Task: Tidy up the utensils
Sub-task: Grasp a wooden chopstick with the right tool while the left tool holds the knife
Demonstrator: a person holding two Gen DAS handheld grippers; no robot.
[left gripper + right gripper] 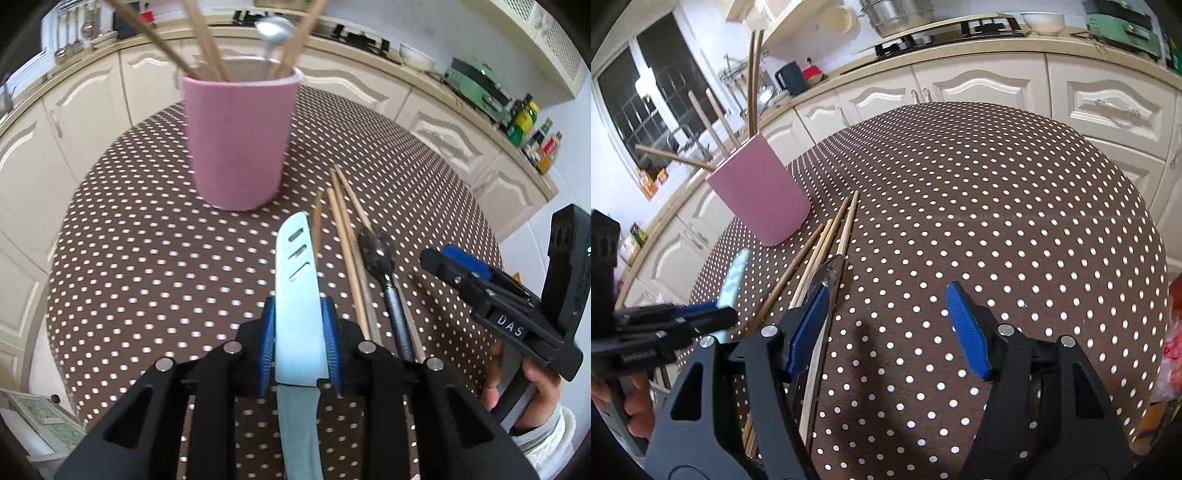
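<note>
Left wrist view: the left tool (300,343) pinches a pale blue knife (298,295) between its blue pads (266,345), gripping the blade close to where it meets the grey-green handle. The blade points forward, toward a pink cup (240,140) standing upright on the tabletop (129,258), which is covered by a brown cloth with white dots. The cup holds several wooden chopsticks (207,44) leaning outward and a metal spoon (274,31) with its bowl uppermost. To the right of the knife, loose chopsticks (345,236) lie on the cloth side by side, running roughly toward the cup. A second spoon (384,266), dark and shiny, lies across them, its bowl toward the cup and its handle toward the camera. At the right edge the right tool (454,266) appears from the side, held in a hand (532,384); from this angle the spacing of its fingers cannot be judged.

Right wrist view: the right tool (886,325) is spread wide, with only dotted cloth between its two blue pads (967,328). The left-hand pad sits just beside the loose chopsticks (827,240) and the spoon (827,273) lying on them. The pink cup (761,195) stands farther left, chopsticks (753,81) projecting from its mouth. At the lower left, the left tool (713,314) is seen side-on with the pale blue knife (735,277) projecting forward from it. Cream cabinets (997,88) under a counter curve behind the tabletop (1015,221).
</note>
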